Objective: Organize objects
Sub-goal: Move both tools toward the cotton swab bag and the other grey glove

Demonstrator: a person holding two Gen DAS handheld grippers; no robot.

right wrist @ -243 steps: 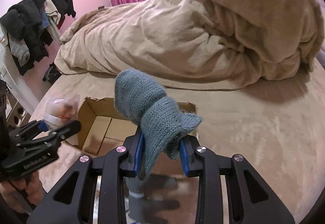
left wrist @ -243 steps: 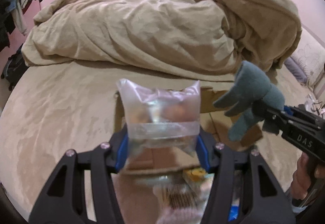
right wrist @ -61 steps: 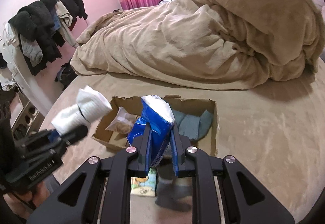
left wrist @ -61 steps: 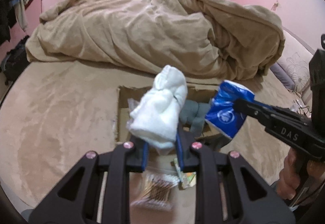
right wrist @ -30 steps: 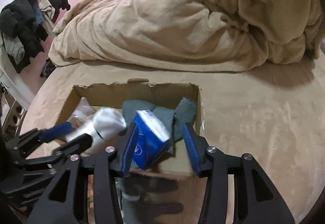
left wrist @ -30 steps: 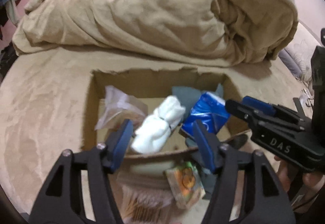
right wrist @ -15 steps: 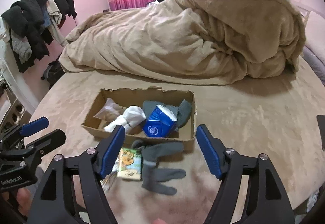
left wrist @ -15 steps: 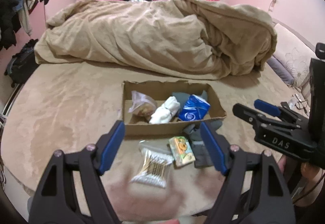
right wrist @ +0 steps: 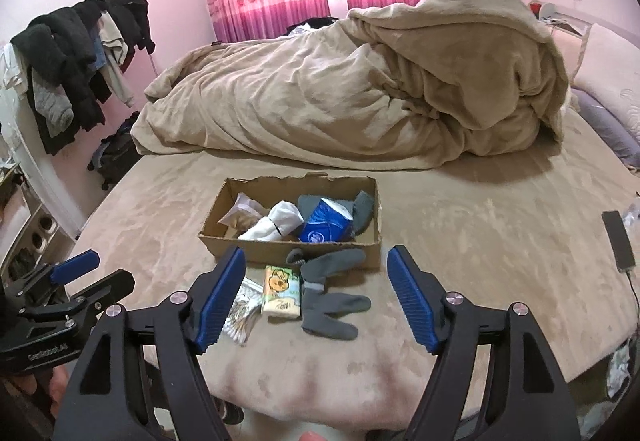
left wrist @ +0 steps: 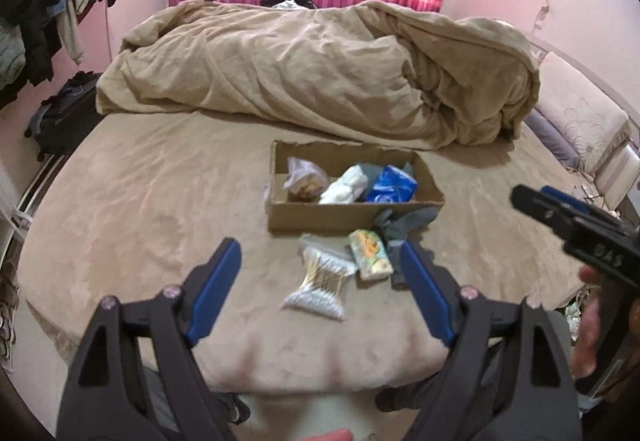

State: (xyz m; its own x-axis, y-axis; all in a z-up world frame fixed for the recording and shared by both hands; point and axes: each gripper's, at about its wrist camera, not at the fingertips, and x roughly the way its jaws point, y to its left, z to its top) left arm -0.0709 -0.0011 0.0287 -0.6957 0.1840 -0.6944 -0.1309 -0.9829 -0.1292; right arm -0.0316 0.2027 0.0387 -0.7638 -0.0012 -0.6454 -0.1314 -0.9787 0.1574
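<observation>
A cardboard box [left wrist: 352, 215] [right wrist: 280, 251] sits on the bed. It holds a clear bag [left wrist: 302, 177], a white sock roll [right wrist: 278, 225], a blue packet [right wrist: 326, 227] and a grey-blue glove [right wrist: 362, 211]. In front of the box lie a bag of cotton swabs [left wrist: 322, 283] [right wrist: 240, 315], a small printed packet [left wrist: 370, 255] [right wrist: 282, 291] and dark grey gloves [right wrist: 328, 291]. My left gripper [left wrist: 320, 273] is open and empty, held back above the bed's near edge. My right gripper [right wrist: 316, 293] is open and empty too.
A rumpled beige duvet [right wrist: 360, 97] fills the far half of the bed. A phone [right wrist: 618, 241] lies at the right edge. Clothes hang on a rack [right wrist: 72, 65] at the left. Pillows [left wrist: 580, 121] lie at the right.
Both grippers let go of the white sock roll and the blue packet, which now lie in the box. Both have opened wide and pulled back and up from the box.
</observation>
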